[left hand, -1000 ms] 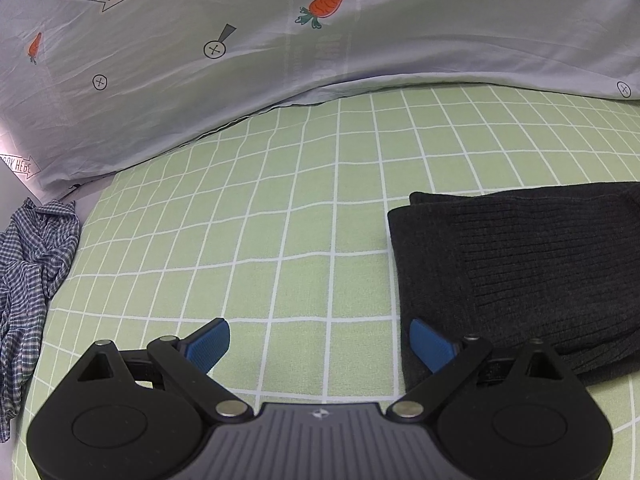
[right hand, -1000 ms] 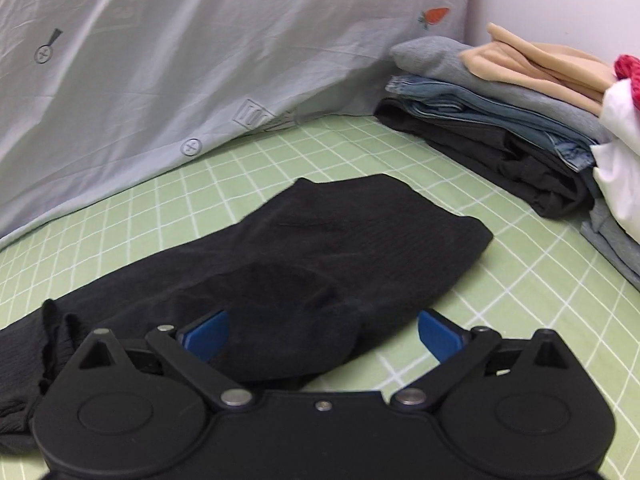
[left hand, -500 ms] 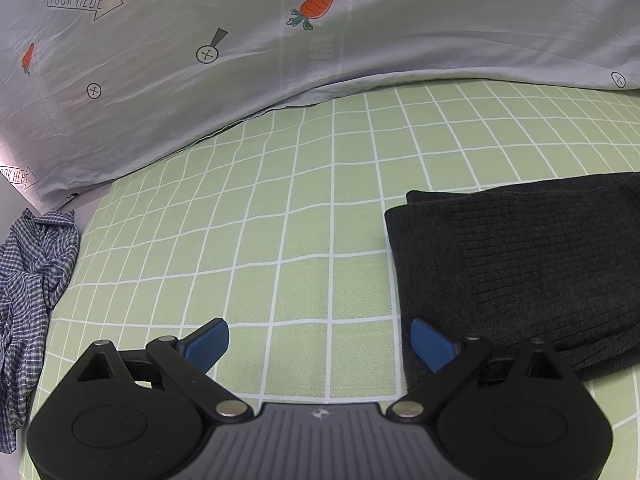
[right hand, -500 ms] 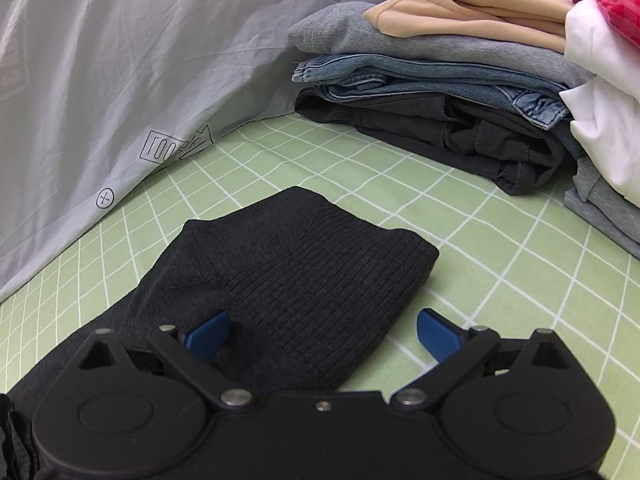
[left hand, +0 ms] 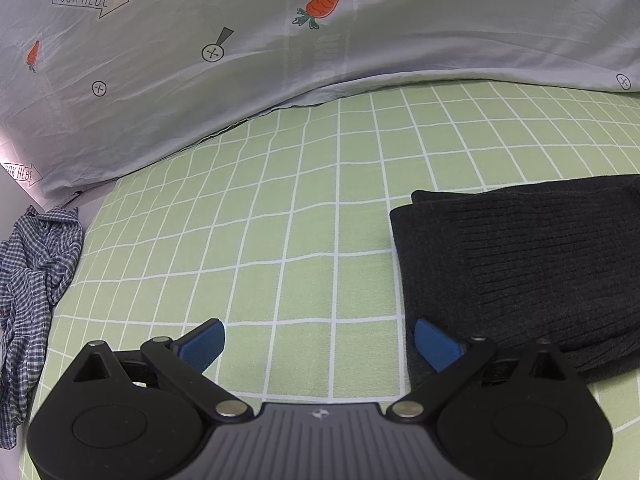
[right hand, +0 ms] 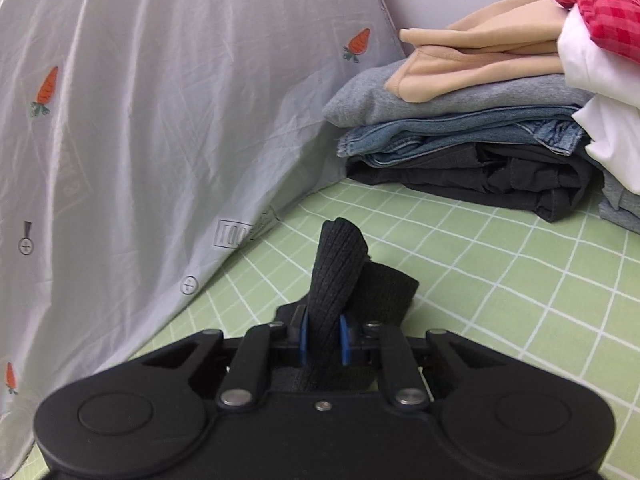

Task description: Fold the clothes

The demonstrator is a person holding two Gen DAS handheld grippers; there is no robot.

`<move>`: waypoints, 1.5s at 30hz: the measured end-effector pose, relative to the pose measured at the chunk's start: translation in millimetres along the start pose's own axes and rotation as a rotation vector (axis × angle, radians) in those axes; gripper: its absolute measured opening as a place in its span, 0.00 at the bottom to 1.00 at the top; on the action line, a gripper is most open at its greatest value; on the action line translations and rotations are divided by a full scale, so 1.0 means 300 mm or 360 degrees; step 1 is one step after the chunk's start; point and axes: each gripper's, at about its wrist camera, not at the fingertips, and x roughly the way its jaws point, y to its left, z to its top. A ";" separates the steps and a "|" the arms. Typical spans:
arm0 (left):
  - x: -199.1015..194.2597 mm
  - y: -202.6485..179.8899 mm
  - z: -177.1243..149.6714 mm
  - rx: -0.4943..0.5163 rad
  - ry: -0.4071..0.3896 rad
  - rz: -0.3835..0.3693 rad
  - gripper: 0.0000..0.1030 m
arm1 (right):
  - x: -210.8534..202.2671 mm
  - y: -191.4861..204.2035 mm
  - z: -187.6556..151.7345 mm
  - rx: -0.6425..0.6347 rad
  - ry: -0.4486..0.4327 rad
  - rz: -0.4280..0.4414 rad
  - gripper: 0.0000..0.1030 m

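Green grid-patterned bedding (left hand: 304, 216) forms the work surface; the right gripper (right hand: 323, 338) is clamped on a raised fold of the dark ribbed knit garment (right hand: 336, 276), with blue pads (right hand: 303, 338) pressed against both sides; the left gripper (left hand: 318, 340) is spread wide, holding nothing, its right pad over the garment's near-left edge (left hand: 520, 264); a stack of folded clothes (right hand: 480, 136) sits beyond; a grey carrot-print sheet (left hand: 240, 52) rises behind; a crumpled checked shirt (left hand: 28, 280) lies at far left.
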 end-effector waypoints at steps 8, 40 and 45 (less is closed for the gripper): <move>0.000 0.013 -0.008 -0.0047 -0.0003 -0.0017 0.98 | -0.028 0.266 -0.109 0.0112 0.0213 0.0606 0.15; -0.159 0.037 0.127 -0.0240 -0.0021 -0.0483 0.99 | -0.016 0.383 -0.329 -0.0818 0.0614 -0.0281 1.00; -0.175 -0.098 0.166 -0.0099 -0.0023 -0.0717 0.97 | 0.005 0.357 -0.338 -0.0796 0.0667 -0.0301 1.00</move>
